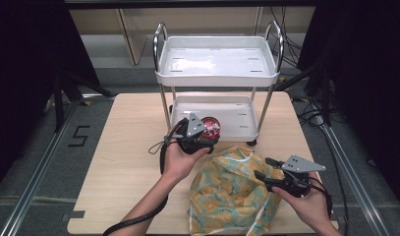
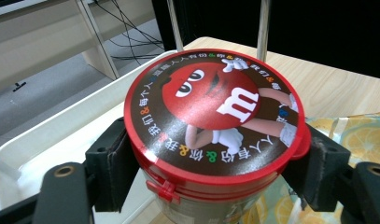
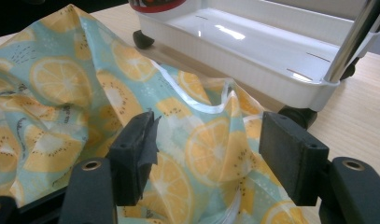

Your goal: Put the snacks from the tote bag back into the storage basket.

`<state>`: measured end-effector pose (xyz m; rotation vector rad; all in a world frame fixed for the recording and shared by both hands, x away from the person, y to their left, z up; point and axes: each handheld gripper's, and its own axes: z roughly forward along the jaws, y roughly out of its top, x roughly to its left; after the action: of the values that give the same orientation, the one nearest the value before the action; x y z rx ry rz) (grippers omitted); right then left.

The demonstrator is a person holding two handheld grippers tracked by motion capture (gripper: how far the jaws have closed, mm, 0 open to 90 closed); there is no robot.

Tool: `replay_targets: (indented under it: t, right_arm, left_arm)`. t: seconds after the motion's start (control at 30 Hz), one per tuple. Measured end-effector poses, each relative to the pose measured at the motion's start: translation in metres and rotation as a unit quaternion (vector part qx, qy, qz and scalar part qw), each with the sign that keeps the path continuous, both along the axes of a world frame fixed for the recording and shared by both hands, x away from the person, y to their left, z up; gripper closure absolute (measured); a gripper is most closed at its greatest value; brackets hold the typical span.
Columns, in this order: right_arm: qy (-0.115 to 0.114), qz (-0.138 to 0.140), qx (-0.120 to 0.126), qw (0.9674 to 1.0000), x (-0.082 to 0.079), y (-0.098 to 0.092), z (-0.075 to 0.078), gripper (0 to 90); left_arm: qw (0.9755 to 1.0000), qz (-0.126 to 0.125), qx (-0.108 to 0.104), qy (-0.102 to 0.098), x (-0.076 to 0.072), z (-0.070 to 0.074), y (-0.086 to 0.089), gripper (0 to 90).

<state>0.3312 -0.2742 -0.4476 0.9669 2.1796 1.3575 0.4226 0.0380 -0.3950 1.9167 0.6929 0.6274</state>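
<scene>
Gripping round glossy red-lidded tub (image 2: 211, 116), left tool (image 2: 215, 172); right tool (image 3: 201, 154) released over crinkled fruit-print bag (image 3: 61, 93)

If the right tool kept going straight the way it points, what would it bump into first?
Most likely the fruit-print bag: its cloth already lies between and just ahead of the right tool's open jaws. Beyond it stands the white cart's lower tray, though depth is hard to judge.

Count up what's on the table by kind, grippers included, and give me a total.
Carts: 1, the white cart
Candy tubs: 1, the red-lidded tub, clamped in the left gripper
Bags: 1, the lemon-print bag
Grippers: 2, counting the open right gripper at the bag
Total: 5
</scene>
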Motion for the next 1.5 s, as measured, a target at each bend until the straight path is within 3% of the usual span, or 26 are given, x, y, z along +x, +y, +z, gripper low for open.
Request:
replay_targets:
  t: [0.03, 0.1, 0.2, 0.4, 0.43, 0.57, 0.67, 0.83, 0.93, 1.07, 1.4, 1.5]
  right_arm:
    - [-0.005, -0.001, -0.001, 1.0000, 0.001, -0.001, 0.000, 37.4]
    - [0.007, -0.002, -0.001, 1.0000, -0.001, 0.000, 0.001, 37.4]
    - [-0.010, 0.007, -0.006, 0.9999, 0.002, -0.002, 0.000, 37.4]
    - [0.003, 0.000, -0.002, 1.0000, -0.001, 0.000, 0.001, 37.4]
    - [-0.015, 0.007, -0.008, 0.9998, 0.002, -0.002, 0.000, 37.4]
    - [0.006, 0.002, 0.001, 1.0000, -0.001, 0.001, 0.000, 37.4]
    - [-0.006, 0.003, -0.001, 1.0000, 0.001, 0.000, 0.000, 37.4]
    - [-0.006, 0.000, -0.003, 1.0000, 0.000, 0.000, 0.001, 37.4]
    - [0.010, -0.002, 0.000, 0.9999, -0.002, 0.000, 0.002, 37.4]
    - [0.011, -0.005, 0.000, 0.9999, -0.002, 0.000, 0.002, 37.4]
    - [-0.010, 0.005, -0.008, 0.9999, 0.001, -0.001, 0.001, 37.4]
    - [-0.005, 0.004, -0.006, 1.0000, 0.000, -0.001, 0.001, 37.4]
  left_arm:
    - [1.0000, 0.001, 0.002, -0.001, 0.001, 0.000, 0.000, 25.4]
    - [1.0000, 0.000, 0.002, -0.001, 0.002, -0.001, 0.000, 25.3]
    - [1.0000, 0.002, 0.002, -0.001, 0.004, -0.002, 0.001, 25.4]
    - [1.0000, 0.009, 0.003, -0.001, 0.007, -0.003, 0.002, 25.3]
    - [1.0000, 0.009, 0.003, -0.001, 0.007, -0.003, 0.002, 25.3]
    - [0.9999, 0.009, 0.005, 0.000, 0.009, -0.004, 0.002, 25.3]
    - [0.9999, 0.010, 0.004, -0.001, 0.010, -0.004, 0.001, 25.4]
    - [0.9999, 0.010, 0.002, 0.000, 0.012, -0.006, 0.000, 25.3]
    - [0.9999, 0.012, 0.004, -0.001, 0.014, -0.006, 0.000, 25.3]
    - [0.9999, 0.013, 0.005, -0.002, 0.016, -0.007, 0.000, 25.3]
    - [0.9999, 0.013, 0.007, -0.002, 0.018, -0.007, -0.002, 25.4]
    - [0.9999, 0.013, 0.008, -0.002, 0.019, -0.006, -0.002, 25.3]
